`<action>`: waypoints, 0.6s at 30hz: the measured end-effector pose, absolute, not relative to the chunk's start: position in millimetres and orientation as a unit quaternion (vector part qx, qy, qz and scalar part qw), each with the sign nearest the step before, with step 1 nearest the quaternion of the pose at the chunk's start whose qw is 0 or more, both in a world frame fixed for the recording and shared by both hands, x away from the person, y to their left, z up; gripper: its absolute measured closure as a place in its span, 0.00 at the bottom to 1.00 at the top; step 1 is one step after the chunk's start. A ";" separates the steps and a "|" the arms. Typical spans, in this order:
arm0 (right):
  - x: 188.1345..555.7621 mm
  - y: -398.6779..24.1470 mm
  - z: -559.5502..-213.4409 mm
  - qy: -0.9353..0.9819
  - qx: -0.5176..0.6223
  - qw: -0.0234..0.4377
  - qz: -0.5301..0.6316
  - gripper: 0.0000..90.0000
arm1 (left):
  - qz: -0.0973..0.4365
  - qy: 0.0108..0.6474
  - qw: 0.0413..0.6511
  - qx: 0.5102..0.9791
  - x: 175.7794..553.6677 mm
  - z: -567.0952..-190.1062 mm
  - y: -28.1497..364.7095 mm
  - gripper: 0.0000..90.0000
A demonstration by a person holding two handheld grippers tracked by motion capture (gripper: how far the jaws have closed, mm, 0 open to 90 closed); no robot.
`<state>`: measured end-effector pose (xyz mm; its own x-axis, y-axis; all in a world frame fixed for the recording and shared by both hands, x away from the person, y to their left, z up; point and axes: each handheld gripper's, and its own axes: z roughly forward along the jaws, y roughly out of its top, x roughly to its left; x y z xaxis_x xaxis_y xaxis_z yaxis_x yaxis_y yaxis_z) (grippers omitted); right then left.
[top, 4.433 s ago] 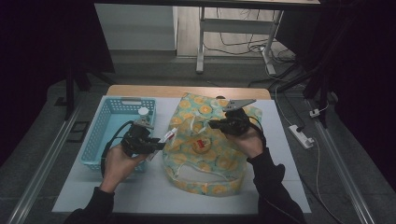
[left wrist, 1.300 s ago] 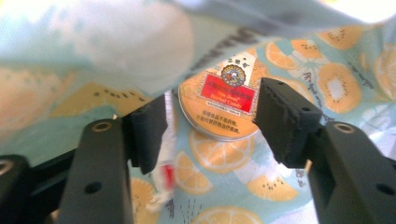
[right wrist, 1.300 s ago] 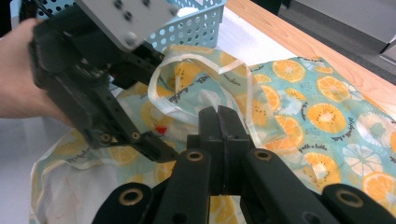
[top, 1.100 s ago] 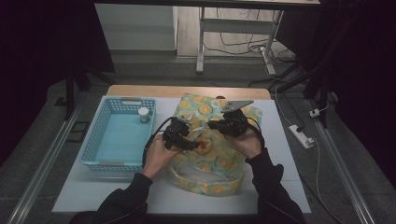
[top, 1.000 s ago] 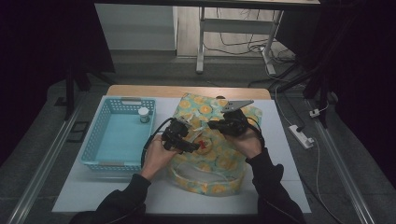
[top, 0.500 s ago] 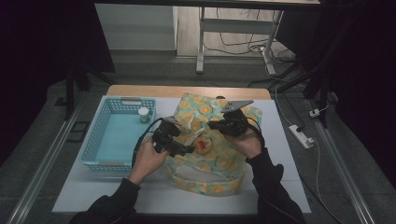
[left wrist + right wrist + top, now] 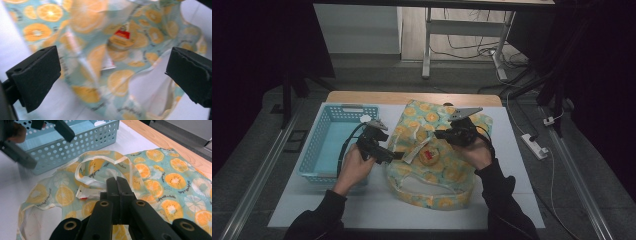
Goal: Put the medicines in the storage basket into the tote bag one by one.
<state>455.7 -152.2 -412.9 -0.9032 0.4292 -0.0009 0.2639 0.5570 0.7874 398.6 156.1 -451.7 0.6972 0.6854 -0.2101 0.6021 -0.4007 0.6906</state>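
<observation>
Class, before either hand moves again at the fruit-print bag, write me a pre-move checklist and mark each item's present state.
1. Left tool open, its jaws having just been opening, nothing between them: ok.
2. Right tool shut over the bag: ok; whether it pinches the fabric: cannot tell.
3. Red-labelled item lying on or inside the bag: cannot tell.
4. Blue basket beside the bag, clear of it: ok.
5. Bag handle loop free, not snagged: ok.

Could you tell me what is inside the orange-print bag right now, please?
Through the bag mouth a small round thing with a red label shows, beside a white packet. Anything deeper in is covered by the fabric.
</observation>
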 end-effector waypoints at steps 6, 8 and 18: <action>455.8 -152.2 -413.0 0.877 0.198 0.095 0.427 1.00 | 0.068 0.411 0.388 0.822 398.9 -452.8 181.3 0.00; 455.8 -152.1 -413.0 0.878 0.198 0.094 0.426 1.00 | 0.072 0.417 0.387 0.819 399.4 -453.3 187.6 0.00; 455.2 -151.0 -413.0 0.879 0.198 0.091 0.425 1.00 | 0.103 0.445 0.369 0.809 411.0 -454.3 218.2 0.00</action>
